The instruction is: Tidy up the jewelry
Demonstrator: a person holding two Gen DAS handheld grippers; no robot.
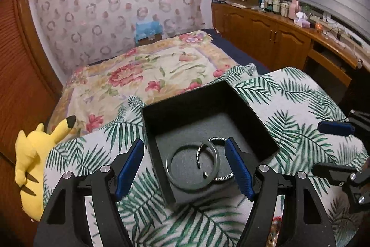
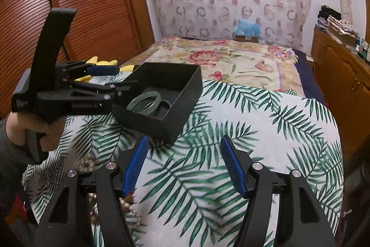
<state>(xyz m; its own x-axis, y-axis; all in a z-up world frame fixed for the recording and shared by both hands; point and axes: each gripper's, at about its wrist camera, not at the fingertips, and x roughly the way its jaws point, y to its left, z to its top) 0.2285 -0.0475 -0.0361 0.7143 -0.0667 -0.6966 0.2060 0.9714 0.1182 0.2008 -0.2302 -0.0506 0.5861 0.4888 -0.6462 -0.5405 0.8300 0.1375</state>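
Observation:
A black open box [image 1: 249, 112] sits on the palm-leaf cloth; it also shows in the right wrist view [image 2: 185, 108]. Inside lie a grey-green bangle [image 1: 172, 174], a thin open silver bangle [image 1: 198, 154] and a dark-and-silver bangle [image 1: 216, 139]. My left gripper [image 1: 185, 166] is open, its fingers straddling the box's near corner, and holds nothing. My right gripper [image 2: 182, 166] is open and empty above the cloth, near the box. A pearl bead necklace [image 2: 89, 164] lies on the cloth by the right gripper's left finger, partly hidden.
The leaf-print cloth [image 2: 254, 131] covers a rounded surface at the foot of a bed with a floral blanket [image 1: 138, 75]. A yellow plush toy [image 1: 34, 154] lies at the left. Wooden cabinets [image 1: 266, 38] line the right wall.

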